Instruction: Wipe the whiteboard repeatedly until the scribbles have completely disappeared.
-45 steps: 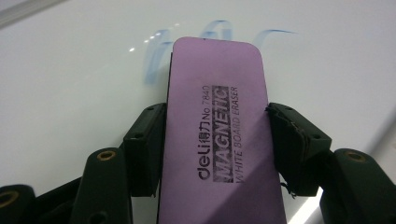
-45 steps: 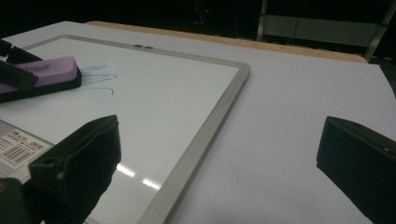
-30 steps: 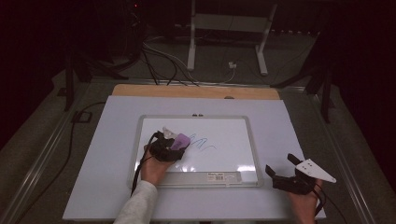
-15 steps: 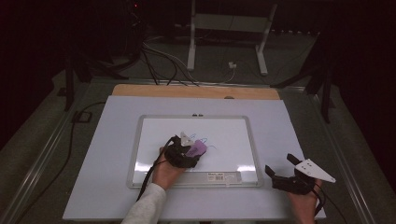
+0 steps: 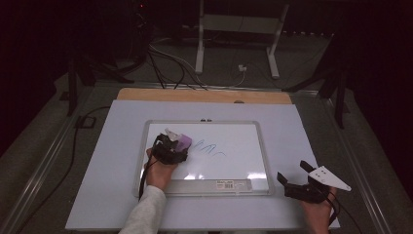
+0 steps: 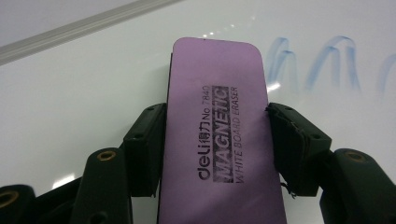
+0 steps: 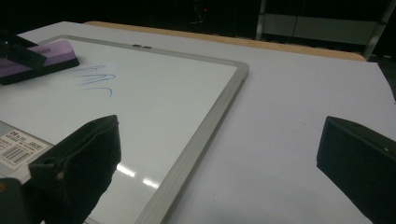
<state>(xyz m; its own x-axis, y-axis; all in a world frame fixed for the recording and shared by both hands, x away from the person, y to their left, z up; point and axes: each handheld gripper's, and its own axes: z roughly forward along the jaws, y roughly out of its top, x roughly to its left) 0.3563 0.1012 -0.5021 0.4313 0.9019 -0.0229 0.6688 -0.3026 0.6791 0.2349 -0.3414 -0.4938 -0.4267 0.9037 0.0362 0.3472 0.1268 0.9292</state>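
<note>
**Purple eraser clamped on whiteboard, beside blue marks**

Left gripper (image 5: 176,146) over left half of rectangular silver-framed whiteboard (image 5: 260,146), held in left hand (image 5: 159,169), white sleeve (image 5: 143,214) coming in from near edge. Jaws partly closed, pads pressed on both long sides of flat purple rectangular magnetic whiteboard eraser (image 6: 219,135); black felt underside down on board, printed purple face up. Eraser (image 5: 182,142) sticking out past the jaws toward far right. Blue marker scribbles (image 5: 209,147) just right of eraser, a few arched strokes, faint and smeared at tops in left gripper view (image 6: 327,60). Eraser near the strokes, whether touching cannot be told. Board frame (image 6: 70,30) running across far left corner in left gripper view.

Right gripper (image 5: 294,186) near right, off the board, over pale lavender table sheet (image 5: 97,161), grey three-cornered plate (image 5: 331,178) on top. Jaws wide apart, nothing between them; bare sheet and near right corner of board frame (image 7: 205,130) seen between black pads (image 7: 79,158). Barcode label strip (image 5: 233,184) along near edge of board. Eraser (image 7: 37,58) and left gripper at far left in right gripper view, scribbles (image 7: 95,79) alongside.

Light wooden strip (image 5: 204,95) along far edge of table. White metal stand (image 5: 199,44) and cables (image 5: 165,63) on dark floor beyond.
</note>
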